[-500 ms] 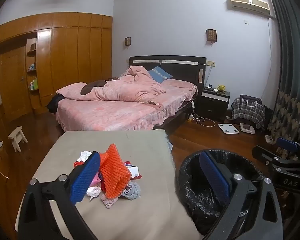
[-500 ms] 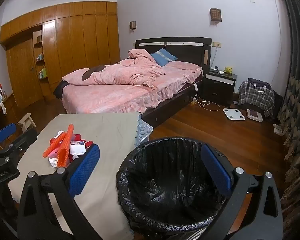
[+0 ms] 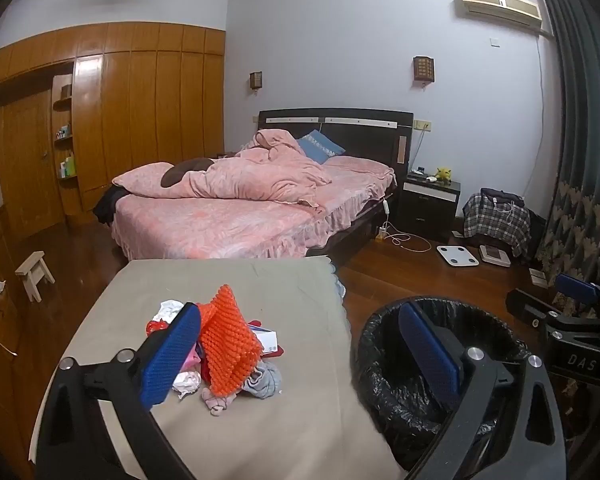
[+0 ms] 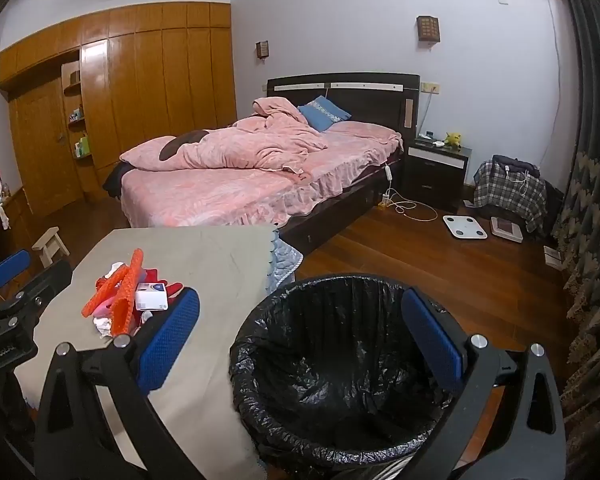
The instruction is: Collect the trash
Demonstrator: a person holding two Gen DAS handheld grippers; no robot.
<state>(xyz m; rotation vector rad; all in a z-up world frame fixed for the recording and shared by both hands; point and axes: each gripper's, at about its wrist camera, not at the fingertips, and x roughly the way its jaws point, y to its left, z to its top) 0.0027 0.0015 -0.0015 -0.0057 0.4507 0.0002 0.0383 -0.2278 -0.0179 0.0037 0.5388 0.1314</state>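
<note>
A desk (image 3: 260, 280) covered in grey cloth holds a small trash pile (image 3: 220, 356): orange foam netting (image 3: 228, 344), crumpled tissue and a small white box (image 4: 151, 297). The left claw (image 3: 300, 354) hovers above it, blue pads wide apart and empty. To the right, on the wooden floor beside the desk, a black-lined bin (image 4: 340, 364) sits below the right claw (image 4: 300, 340), likewise spread and holding nothing.

A trash pile (image 3: 224, 356) lay on the counter (image 3: 300, 432), nearer its left edge. The bin (image 4: 340, 364) stood on the floor just beside the counter's right edge. Behind the counter's far edge stood the bed (image 3: 236, 216), with a nightstand (image 3: 430, 200) to its right.
</note>
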